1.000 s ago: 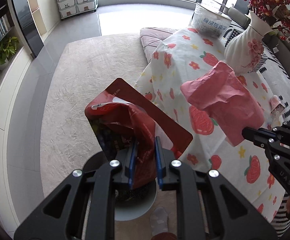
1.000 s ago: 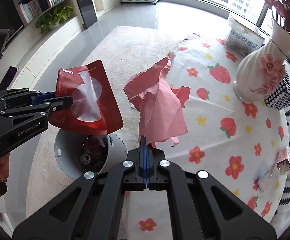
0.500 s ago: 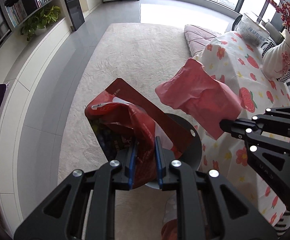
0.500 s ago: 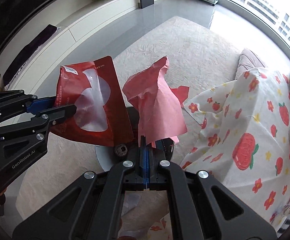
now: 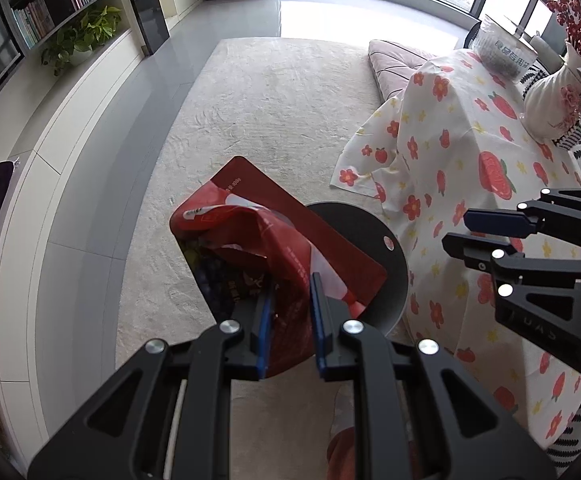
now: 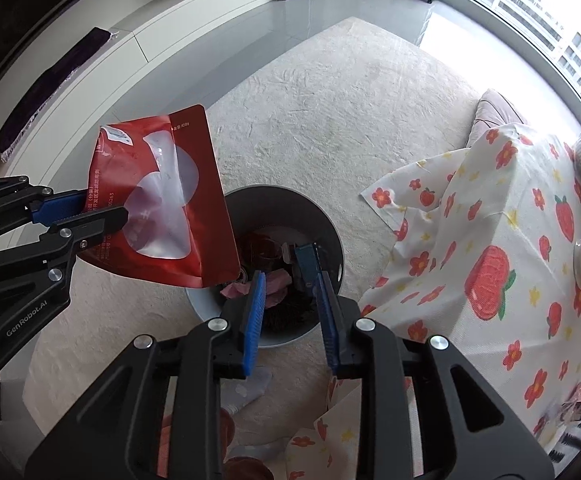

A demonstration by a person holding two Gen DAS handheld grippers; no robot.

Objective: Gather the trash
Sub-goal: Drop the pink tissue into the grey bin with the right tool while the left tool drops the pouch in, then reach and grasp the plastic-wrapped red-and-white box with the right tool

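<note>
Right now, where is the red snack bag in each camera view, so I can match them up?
Left wrist view: the red snack bag sits low centre, pinched in the left gripper, covering part of the trash bin.
Right wrist view: the bag is at left, above the bin's left rim.
Shared landmark: the strawberry tablecloth, right of the bin.

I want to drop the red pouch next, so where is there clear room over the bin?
The trash bin mouth is open beside the tablecloth, ahead of the right gripper, whose jaws have just opened with nothing between them. The red pouch, in the left gripper, overhangs the opposite rim. Rubbish crowds the bottom.
</note>
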